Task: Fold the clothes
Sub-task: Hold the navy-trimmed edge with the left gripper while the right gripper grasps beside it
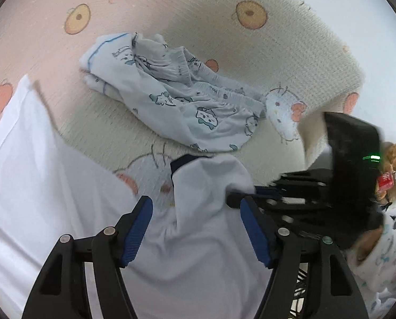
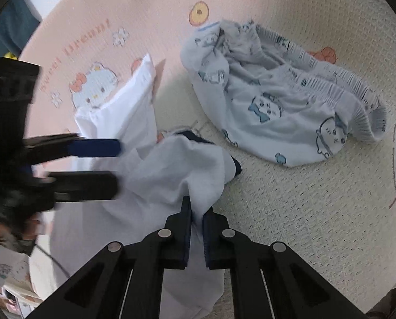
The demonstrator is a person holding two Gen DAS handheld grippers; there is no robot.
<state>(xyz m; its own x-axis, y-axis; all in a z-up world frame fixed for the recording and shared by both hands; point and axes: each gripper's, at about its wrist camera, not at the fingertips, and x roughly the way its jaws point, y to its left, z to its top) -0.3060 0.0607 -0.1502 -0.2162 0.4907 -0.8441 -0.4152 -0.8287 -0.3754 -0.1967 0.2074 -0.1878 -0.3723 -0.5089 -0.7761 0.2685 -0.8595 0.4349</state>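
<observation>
Low in the frame, the right gripper (image 2: 197, 214) pinches the white shirt (image 2: 168, 170) to carry a fold, while the left gripper (image 1: 196, 207) gapes empty above it.

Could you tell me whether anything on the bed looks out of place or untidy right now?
Yes: the printed pale-blue garment lies crumpled in a heap on the bedspread, unfolded, apart from the white shirt.
</observation>
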